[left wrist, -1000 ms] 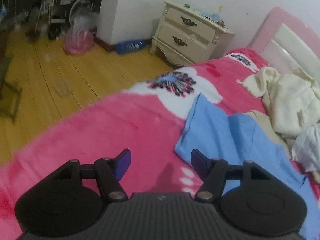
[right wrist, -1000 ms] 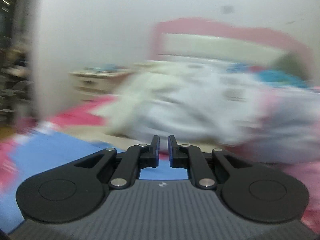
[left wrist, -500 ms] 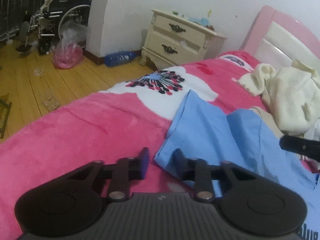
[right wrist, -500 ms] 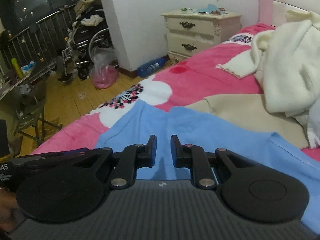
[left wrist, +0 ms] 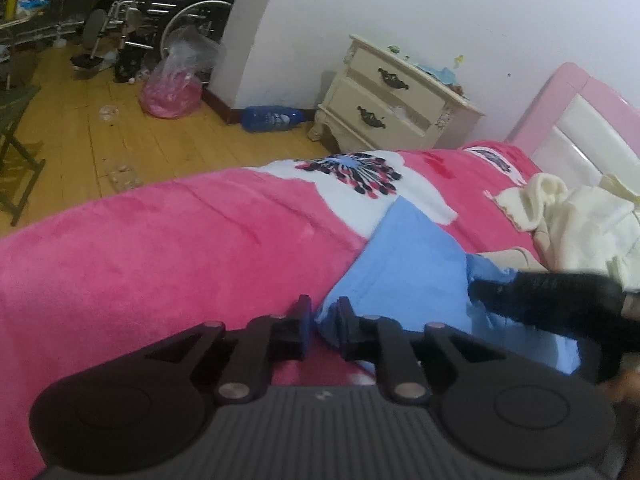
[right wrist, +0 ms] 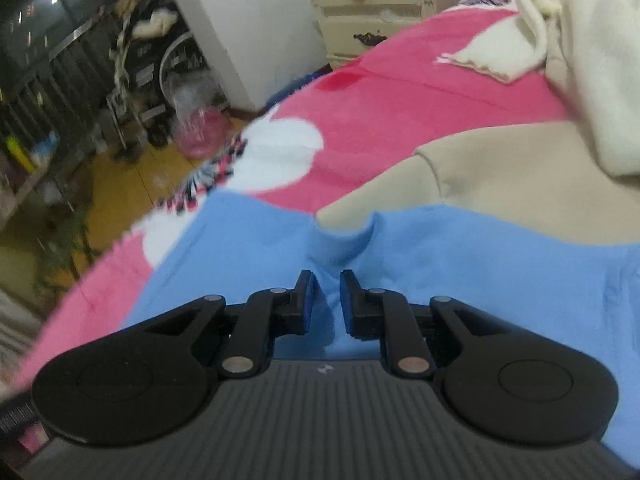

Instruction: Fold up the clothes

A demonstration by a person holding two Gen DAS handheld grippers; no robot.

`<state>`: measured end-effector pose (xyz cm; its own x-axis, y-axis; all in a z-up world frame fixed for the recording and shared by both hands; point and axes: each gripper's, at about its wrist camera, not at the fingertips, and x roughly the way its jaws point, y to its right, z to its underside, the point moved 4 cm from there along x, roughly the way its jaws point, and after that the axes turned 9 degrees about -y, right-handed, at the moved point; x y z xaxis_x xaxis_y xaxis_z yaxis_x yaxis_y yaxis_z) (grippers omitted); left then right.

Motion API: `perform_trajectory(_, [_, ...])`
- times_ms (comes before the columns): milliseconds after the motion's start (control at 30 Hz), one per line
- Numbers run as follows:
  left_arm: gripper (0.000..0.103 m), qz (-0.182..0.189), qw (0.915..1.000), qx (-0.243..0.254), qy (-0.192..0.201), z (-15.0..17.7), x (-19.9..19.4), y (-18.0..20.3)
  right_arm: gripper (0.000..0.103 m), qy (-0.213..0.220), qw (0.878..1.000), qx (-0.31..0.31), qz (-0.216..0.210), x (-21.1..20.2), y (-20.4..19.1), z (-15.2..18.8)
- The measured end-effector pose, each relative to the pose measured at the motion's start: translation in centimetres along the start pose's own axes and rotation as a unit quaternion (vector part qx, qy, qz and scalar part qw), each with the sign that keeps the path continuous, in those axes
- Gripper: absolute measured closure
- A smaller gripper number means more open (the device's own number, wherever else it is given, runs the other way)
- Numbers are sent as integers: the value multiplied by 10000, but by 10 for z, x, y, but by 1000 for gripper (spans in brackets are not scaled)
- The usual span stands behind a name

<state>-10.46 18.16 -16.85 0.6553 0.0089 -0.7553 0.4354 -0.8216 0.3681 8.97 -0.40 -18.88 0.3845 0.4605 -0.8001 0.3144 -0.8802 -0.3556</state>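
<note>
Left wrist view: the blue garment (left wrist: pixel 408 264) lies spread on the pink blanket (left wrist: pixel 160 256), its long edge running from the near middle to the far right. The left gripper (left wrist: pixel 323 322) sits at the garment's near corner, its 2 fingers close together with only a narrow gap; the blue hem runs into that gap, so it appears to be pinching the corner, though the contact itself is hard to make out. To the right, the right gripper (left wrist: pixel 484 292) shows as a dark blurred shape with blue cloth bunched at its tip.

Right wrist view: the right gripper (right wrist: pixel 325 300) is low over the blue garment (right wrist: pixel 440 264), its fingers nearly together, with a ridge of blue fabric puckered up between and just beyond them. Whether that fold is truly clamped I cannot tell. Far right lie a beige garment (right wrist: pixel 500 184) and a cream garment (right wrist: pixel 600 60), partly on top of it.

In my judgement, the step is taking hold of 2 points on the blue garment to make a fold. The next move calls for both holds to be firm and for both to lift together, so the cloth carries over evenly without dragging the beige piece.
</note>
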Motion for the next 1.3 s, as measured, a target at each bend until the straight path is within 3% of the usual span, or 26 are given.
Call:
perform_trajectory(33, [69, 31, 10000, 15, -3, 0, 0, 0, 87, -4, 9999, 73, -77, -7, -2, -2])
perform_trajectory(100, [66, 94, 9999, 44, -10, 1, 1, -1, 81, 44, 9994, 146, -304, -22, -12, -8])
perform_trajectory(200, [67, -8, 9998, 192, 69, 4, 2, 3, 62, -137, 9975, 174, -665, -25, -37, -22])
perform_trajectory(267, [71, -48, 9995, 288, 150, 5, 1, 6, 56, -468, 9952, 111, -850, -13, -60, -31])
perform_trajectory(400, [85, -126, 9983, 478, 311, 6, -2, 12, 52, -1235, 9914, -339, -281, 37, -101, -39])
perform_trajectory(500, [96, -185, 9970, 621, 432, 7, -4, 17, 51, -1472, 9883, -380, 105, 65, -109, -39])
perform_trajectory(567, [97, -224, 9959, 715, 513, 8, -5, 20, 54, -1412, 9889, -419, 213, 65, -111, -41])
perform_trajectory(633, [98, -263, 9946, 810, 593, 9, -6, 23, 83, -1321, 9901, -396, 272, 60, -112, -44])
perform_trajectory(700, [98, -253, 9923, 962, 738, 10, -12, 28, 95, -1220, 9923, -192, 85, 51, -105, -46])
perform_trajectory(867, [98, 18, 9764, 1710, 1322, 15, -42, 56, 97, -548, 9941, 190, -918, 9, -90, -49])
perform_trajectory(1033, [98, 468, 9468, 2742, 1617, 39, -62, 90, 97, 60, 9831, 441, -1775, -40, -70, -44])
perform_trajectory(1167, [97, 824, 9269, 3283, 1622, 57, -68, 110, 97, 553, 9753, 512, -2076, -77, -46, -31])
perform_trajectory(1300, [97, 1104, 9164, 3570, 1435, 71, -64, 123, 97, 935, 9702, 795, -2091, -106, -12, -11])
